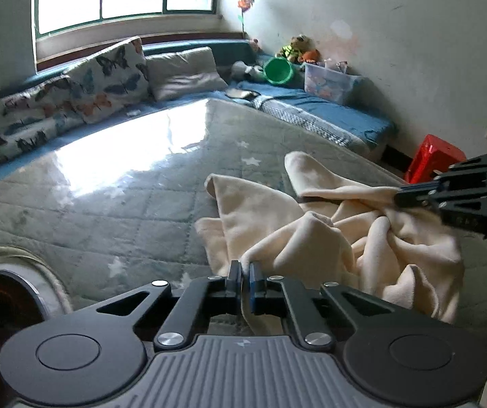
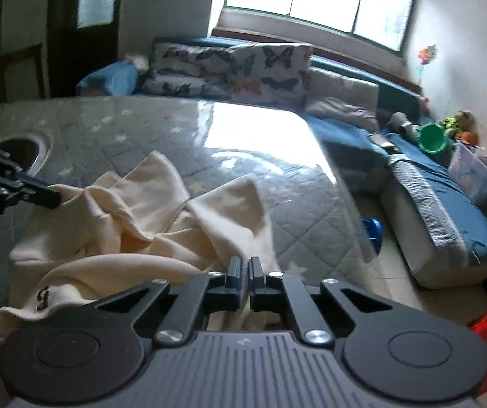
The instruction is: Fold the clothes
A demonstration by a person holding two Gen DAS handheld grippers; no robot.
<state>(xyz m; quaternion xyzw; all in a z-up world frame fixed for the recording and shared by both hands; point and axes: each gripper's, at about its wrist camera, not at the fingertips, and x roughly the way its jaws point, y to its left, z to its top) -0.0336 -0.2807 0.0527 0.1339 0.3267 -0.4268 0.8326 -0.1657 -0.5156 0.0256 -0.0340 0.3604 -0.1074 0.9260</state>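
Note:
A cream sweatshirt (image 1: pixel 328 234) lies crumpled on a grey star-patterned quilted table cover (image 1: pixel 124 210). It also shows in the right wrist view (image 2: pixel 134 224), with a dark print near its lower left. My left gripper (image 1: pixel 245 268) is shut on an edge of the sweatshirt at its near left side. My right gripper (image 2: pixel 246 265) is shut on another edge of the sweatshirt. The right gripper also shows in the left wrist view (image 1: pixel 399 197), pinching the cloth at the right. The left gripper also shows in the right wrist view (image 2: pixel 56 197), at the cloth's left.
Butterfly pillows (image 1: pixel 83 91) and a blue bench cushion (image 1: pixel 328 112) line the far side under the window. A green bucket (image 1: pixel 279 69), a clear plastic box (image 1: pixel 328 81) and toys sit on the bench. A red stool (image 1: pixel 430 156) stands on the floor at right.

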